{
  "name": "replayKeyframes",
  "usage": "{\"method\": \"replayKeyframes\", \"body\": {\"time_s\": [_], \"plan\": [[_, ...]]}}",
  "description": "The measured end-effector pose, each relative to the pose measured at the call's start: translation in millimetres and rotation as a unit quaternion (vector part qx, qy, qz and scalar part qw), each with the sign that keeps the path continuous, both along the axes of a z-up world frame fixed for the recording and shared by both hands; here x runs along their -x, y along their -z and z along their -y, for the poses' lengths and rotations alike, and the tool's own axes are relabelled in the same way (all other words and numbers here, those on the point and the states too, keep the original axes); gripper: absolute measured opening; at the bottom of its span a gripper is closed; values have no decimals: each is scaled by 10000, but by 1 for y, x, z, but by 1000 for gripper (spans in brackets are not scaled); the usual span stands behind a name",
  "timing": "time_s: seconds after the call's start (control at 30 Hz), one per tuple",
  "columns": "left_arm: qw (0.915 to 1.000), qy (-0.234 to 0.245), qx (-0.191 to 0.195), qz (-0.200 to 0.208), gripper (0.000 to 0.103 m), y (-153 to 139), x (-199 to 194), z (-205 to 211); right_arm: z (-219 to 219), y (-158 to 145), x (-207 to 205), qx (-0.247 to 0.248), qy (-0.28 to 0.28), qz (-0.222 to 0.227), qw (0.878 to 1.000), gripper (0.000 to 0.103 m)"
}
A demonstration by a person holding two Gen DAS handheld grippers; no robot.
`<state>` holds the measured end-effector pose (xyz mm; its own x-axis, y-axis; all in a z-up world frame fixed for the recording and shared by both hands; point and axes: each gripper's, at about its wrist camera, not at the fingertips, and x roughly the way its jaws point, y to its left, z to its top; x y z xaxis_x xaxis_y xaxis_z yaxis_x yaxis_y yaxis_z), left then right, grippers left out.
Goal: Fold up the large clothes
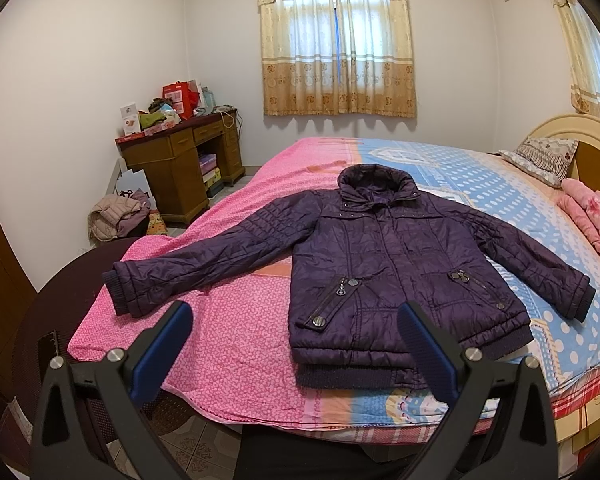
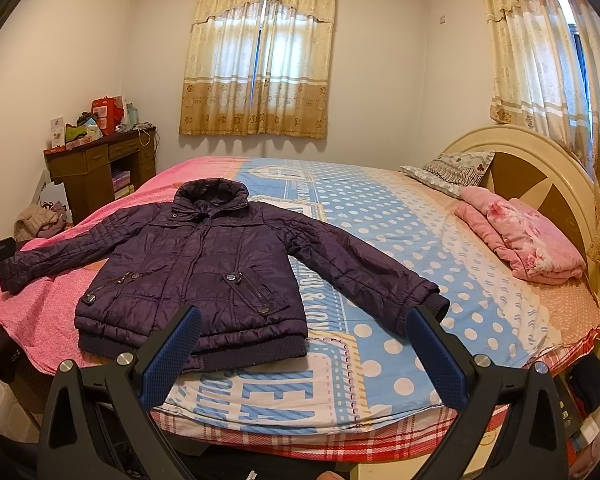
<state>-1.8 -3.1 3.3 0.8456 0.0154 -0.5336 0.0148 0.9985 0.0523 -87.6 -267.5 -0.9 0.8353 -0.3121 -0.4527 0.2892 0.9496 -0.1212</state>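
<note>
A dark purple padded jacket point(image 1: 388, 256) lies flat, front up, on the bed point(image 1: 236, 344), with both sleeves spread out to the sides and its hem toward me. It also shows in the right wrist view point(image 2: 196, 264). My left gripper point(image 1: 296, 320) is open and empty, held before the bed's near edge, between the left cuff and the hem. My right gripper point(image 2: 304, 328) is open and empty, held before the hem's right corner and the right cuff point(image 2: 428, 304).
The bed has a pink and blue patterned sheet point(image 2: 380, 248). A folded pink blanket point(image 2: 524, 236) and a pillow point(image 2: 456, 172) lie by the headboard point(image 2: 540, 172). A cluttered wooden desk point(image 1: 184, 160) stands at the back left, with a pile of clothes point(image 1: 120, 216) on the floor beside it.
</note>
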Motion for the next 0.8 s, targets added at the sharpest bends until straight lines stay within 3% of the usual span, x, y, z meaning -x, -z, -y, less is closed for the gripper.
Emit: {"method": "replayKeyframes", "body": {"time_s": [0.47,0.7,0.8], "plan": [[10000,6,8,13,103,0,0,-1,-2,0,1,-17,-65,-3,10000,102],[9996,227,168,83,103,-1,-4,-2,10,6,1,-440,-636,139,9969,102],[9995,267,169,5,103,5,-8,1,32,16,-4,-638,-438,140,9969,102]]}}
